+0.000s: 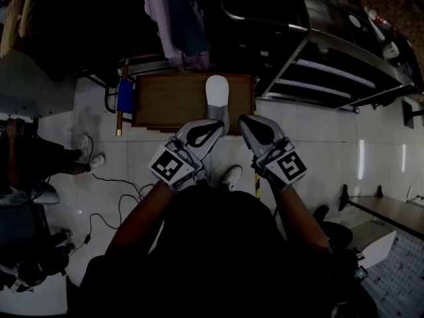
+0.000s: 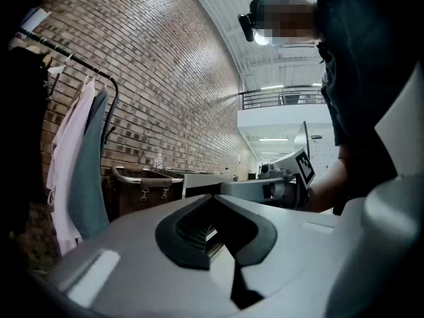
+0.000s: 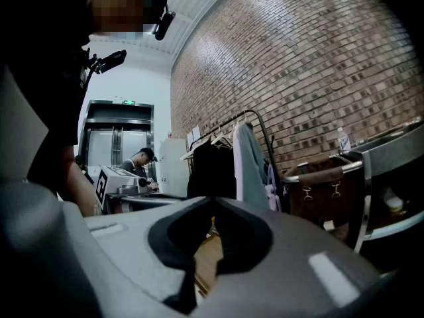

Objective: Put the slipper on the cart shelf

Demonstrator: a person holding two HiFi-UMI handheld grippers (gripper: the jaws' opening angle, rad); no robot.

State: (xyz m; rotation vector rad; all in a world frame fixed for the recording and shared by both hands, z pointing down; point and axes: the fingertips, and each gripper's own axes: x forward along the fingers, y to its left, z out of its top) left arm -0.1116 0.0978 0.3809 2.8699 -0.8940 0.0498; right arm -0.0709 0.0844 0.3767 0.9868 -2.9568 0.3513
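Note:
A white slipper [image 1: 216, 90] lies lengthwise on a brown wooden platform [image 1: 165, 101], straight ahead of me in the head view. My left gripper [image 1: 214, 126] points at the slipper's near end, its tip right beside it; whether they touch is unclear. Its jaws meet along a seam in the left gripper view [image 2: 222, 244], with nothing held between them. My right gripper [image 1: 244, 121] hovers just right of the slipper, shut and empty [image 3: 205, 244]. The metal cart [image 1: 331, 71] with its shelves stands at the upper right.
Clothes [image 1: 179, 18] hang from a rack behind the platform. A blue object [image 1: 126, 95] leans at the platform's left end. Another person's feet [image 1: 89, 152] and cables [image 1: 112, 191] are on the tiled floor to the left. A brown bag [image 3: 324, 184] hangs on the cart.

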